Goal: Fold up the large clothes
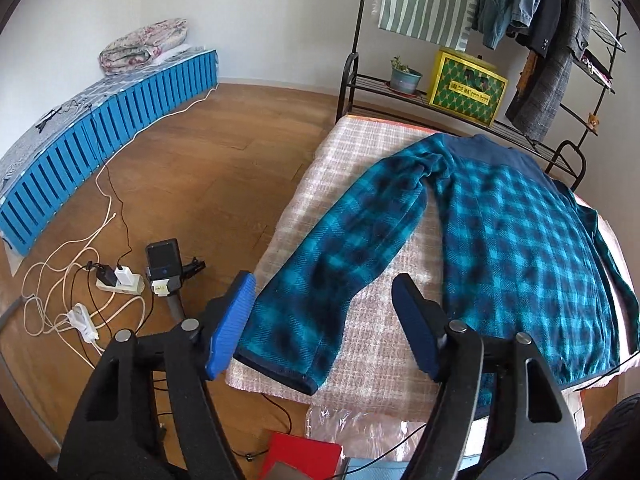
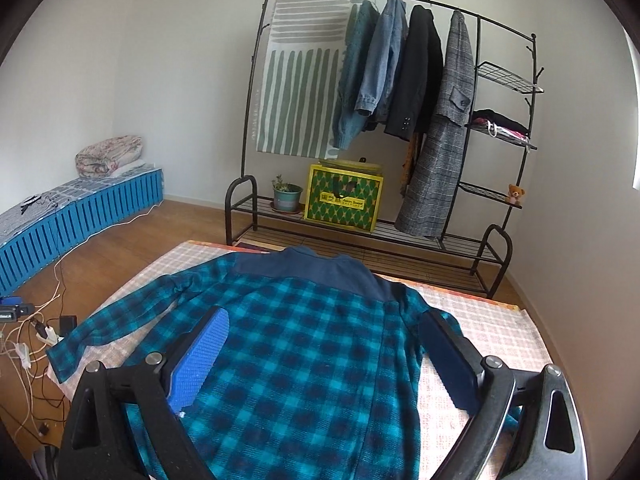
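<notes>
Since the plaid shirt lies back-up and flat on the checked mat, filling the lower centre, folding has not begun. The left gripper, jaws parted and empty, brackets the sleeve cuff at lower centre, likely to fold it inward; the right gripper hovers wide apart over the shirt's body, grasping nothing.

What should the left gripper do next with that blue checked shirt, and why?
Probably lower the left gripper onto the sleeve cuff and close on it. The plaid shirt lies flat, back up, with that sleeve spread outward, and the open jaws already frame the sleeve's end without gripping it.
</notes>
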